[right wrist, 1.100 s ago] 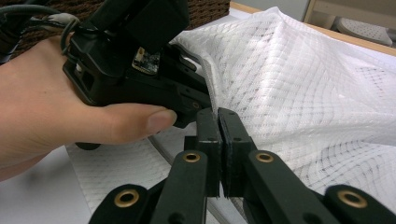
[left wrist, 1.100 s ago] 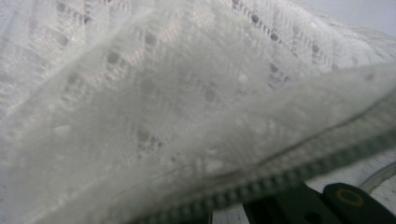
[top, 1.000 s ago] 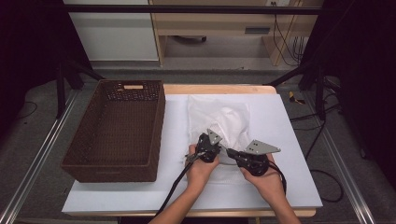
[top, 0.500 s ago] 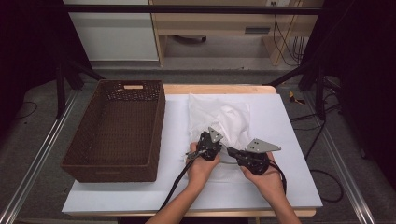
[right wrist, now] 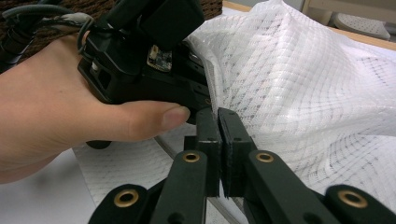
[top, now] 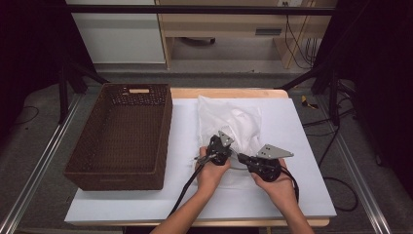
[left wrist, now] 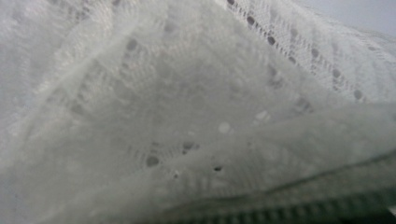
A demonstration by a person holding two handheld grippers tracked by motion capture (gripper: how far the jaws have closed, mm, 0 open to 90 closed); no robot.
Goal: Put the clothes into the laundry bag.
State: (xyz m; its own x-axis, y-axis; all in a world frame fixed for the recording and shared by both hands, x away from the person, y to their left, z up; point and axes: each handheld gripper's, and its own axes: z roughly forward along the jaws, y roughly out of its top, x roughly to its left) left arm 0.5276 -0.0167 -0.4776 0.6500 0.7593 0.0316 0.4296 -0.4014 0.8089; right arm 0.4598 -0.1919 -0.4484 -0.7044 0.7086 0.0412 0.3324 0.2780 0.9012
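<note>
- High view: I am holding both tools at the near edge of the white mesh bag (top: 229, 124), which is lying on the white table (top: 146, 195) to the right of the brown wicker basket (top: 122, 136). My left gripper (top: 217, 146) is sitting right on the bag's near edge and my right gripper (top: 248, 160) just beside it, so the left one is nearer. The bag is running lengthwise away from me and is puffed and crumpled.
- Left gripper view: the lens is pressing into white netting with small holes (left wrist: 187, 116); I cannot tell how its jaws are standing.
- Right gripper view: my right gripper (right wrist: 219, 123) is pinching its jaws together on a thin edge of the mesh. My left hand (right wrist: 65, 126) and its tool are lying just to that view's left, the bag billowing to the right.
</note>
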